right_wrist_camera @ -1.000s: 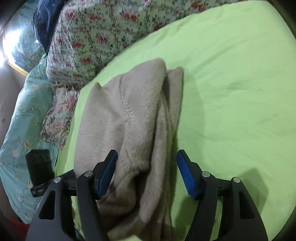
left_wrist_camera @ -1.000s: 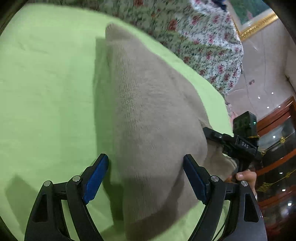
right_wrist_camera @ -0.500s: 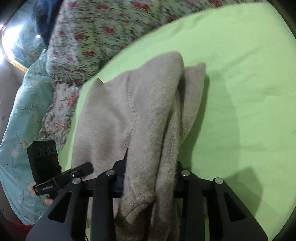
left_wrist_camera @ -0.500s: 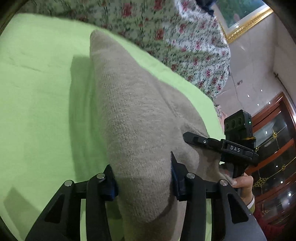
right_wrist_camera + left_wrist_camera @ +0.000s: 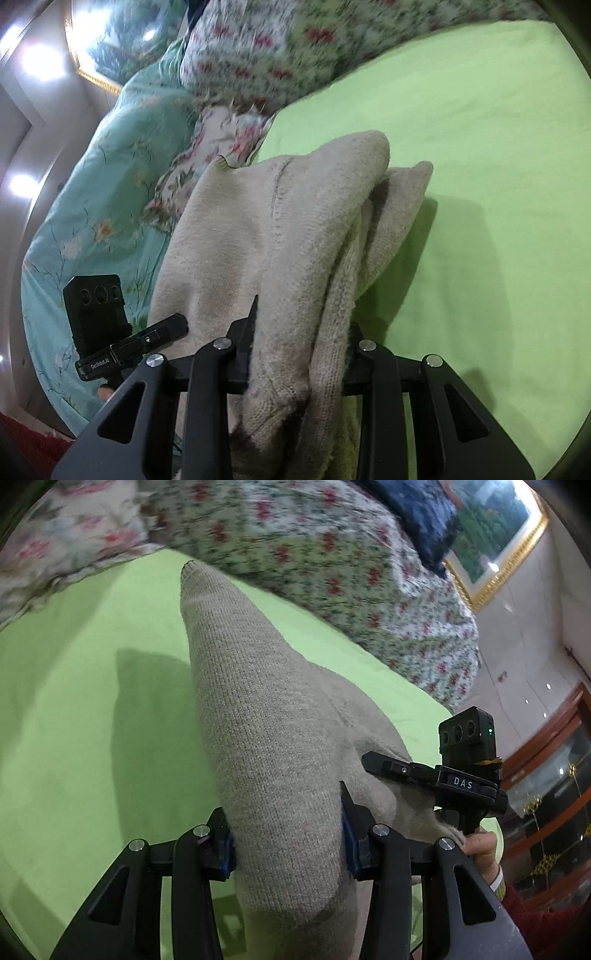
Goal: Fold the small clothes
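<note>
Sweater (image 5: 273, 746) lies bunched on the green sheet (image 5: 74, 701), its near edge raised off the bed. Left gripper (image 5: 286, 834) and right gripper (image 5: 299, 354) are each clamped on a thick bunch of that edge, jaws having just closed. The step looks like carrying the near edge toward the far floral pillows (image 5: 314, 546). Next, both hands should travel together and lay it flat, edges matched.

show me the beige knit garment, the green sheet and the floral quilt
beige knit garment (image 5: 266, 709), left wrist view, on the raised knit fold ahead of the fingers
green sheet (image 5: 498, 155), right wrist view, on bare sheet right of the garment
floral quilt (image 5: 314, 550), left wrist view, on the flowered fabric behind the garment
</note>
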`<control>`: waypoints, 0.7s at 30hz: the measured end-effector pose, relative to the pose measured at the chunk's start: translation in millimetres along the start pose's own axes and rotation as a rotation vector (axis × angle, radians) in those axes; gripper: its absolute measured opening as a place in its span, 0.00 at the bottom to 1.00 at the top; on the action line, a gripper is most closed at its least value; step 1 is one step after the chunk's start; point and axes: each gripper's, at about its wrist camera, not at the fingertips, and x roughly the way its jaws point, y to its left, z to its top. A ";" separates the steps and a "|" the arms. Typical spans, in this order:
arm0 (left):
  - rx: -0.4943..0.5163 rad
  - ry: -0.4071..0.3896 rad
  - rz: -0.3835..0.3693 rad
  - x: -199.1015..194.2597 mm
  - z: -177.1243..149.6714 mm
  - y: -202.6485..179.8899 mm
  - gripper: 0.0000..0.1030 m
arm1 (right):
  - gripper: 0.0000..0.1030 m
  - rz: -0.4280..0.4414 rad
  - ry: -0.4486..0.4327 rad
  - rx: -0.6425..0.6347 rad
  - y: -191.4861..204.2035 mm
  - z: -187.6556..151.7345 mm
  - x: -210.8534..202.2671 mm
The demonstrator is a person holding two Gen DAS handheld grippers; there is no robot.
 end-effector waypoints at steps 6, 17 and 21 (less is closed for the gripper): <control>-0.049 0.060 0.071 19.4 -27.7 33.6 0.54 | 0.37 -0.115 0.059 0.019 -6.8 -17.5 28.9; -0.184 -0.070 0.122 -27.2 -17.8 68.2 0.72 | 0.57 -0.298 -0.012 -0.047 16.3 -2.8 -6.3; -0.201 -0.063 0.158 -22.8 -8.5 72.3 0.71 | 0.57 -0.300 -0.041 -0.078 25.5 19.9 4.1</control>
